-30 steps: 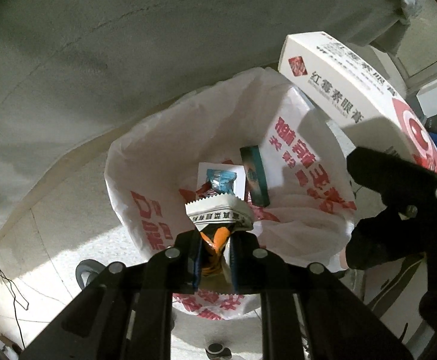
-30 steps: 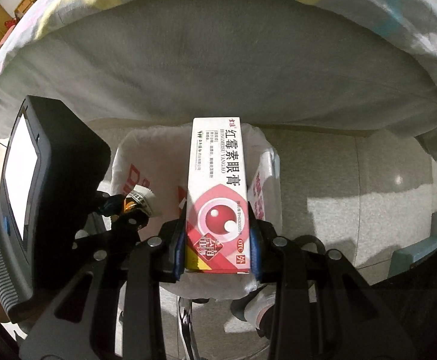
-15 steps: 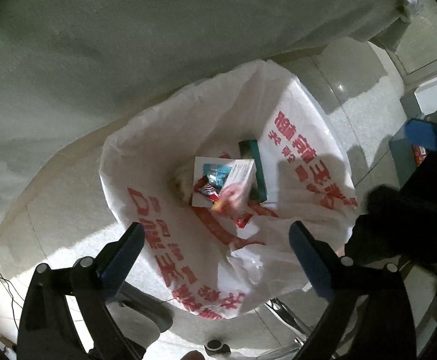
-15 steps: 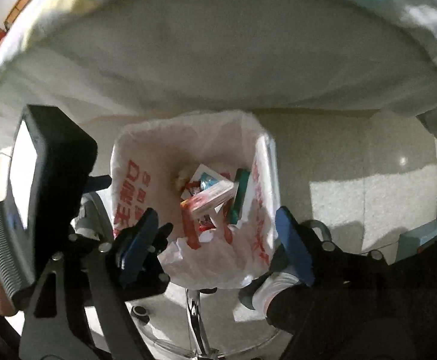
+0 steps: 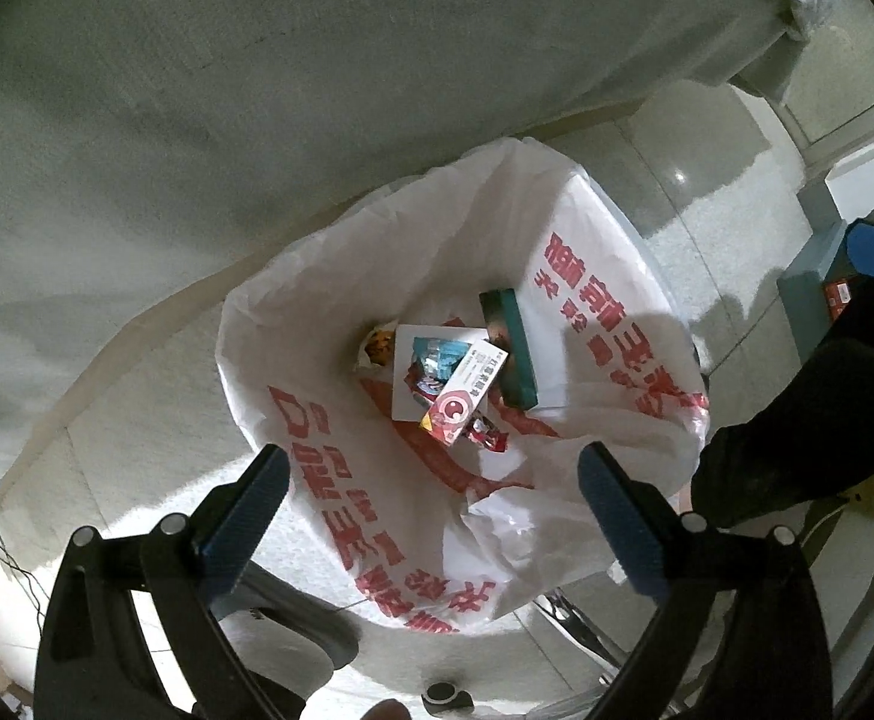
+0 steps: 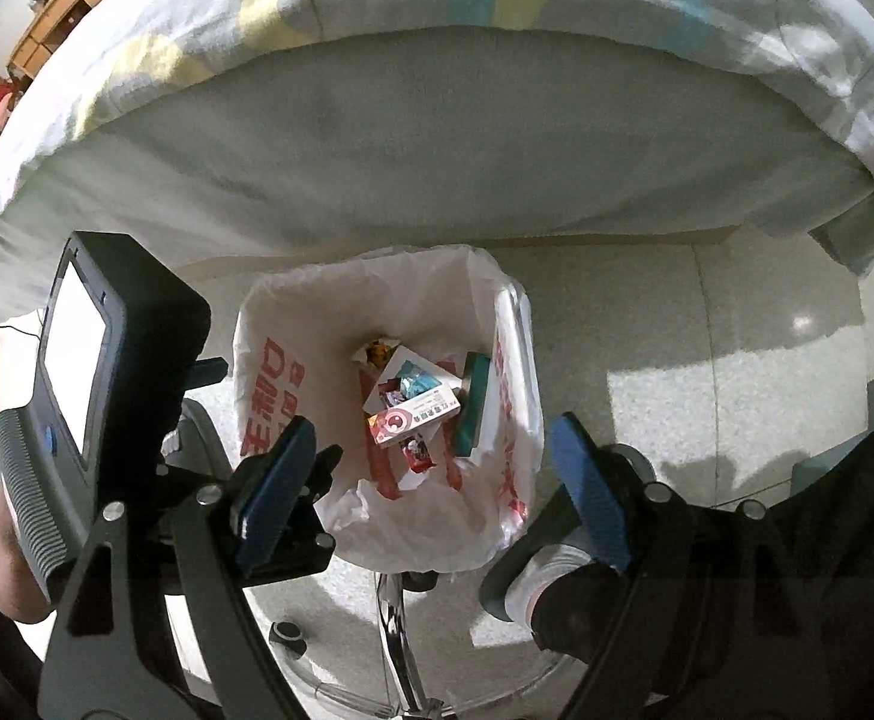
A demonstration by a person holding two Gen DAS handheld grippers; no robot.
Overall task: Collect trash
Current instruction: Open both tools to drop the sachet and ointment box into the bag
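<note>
A thin, crinkled white plastic bag (image 5: 329, 432) printed with red characters stands open below both grippers, its mouth a rough oval. At its bottom lies a loose heap of trash: a flat pink and white cardboard box (image 5: 463, 399) with a red eye picture, a slim dark green box (image 5: 508, 357) leaning along the bag wall, a white card, shiny blue and red wrappers, and an orange and white crumpled wrapper (image 5: 377, 348). The left gripper (image 5: 431, 480) hangs straight over the bag, its jaws having just swung wide, with nothing between its ribbed blue pads; the trash sits well beneath and ahead of them. The right gripper (image 6: 431, 462) has likewise just opened wide and is empty, the pink box (image 6: 413, 417) lying below, between its pads' lines.
</note>
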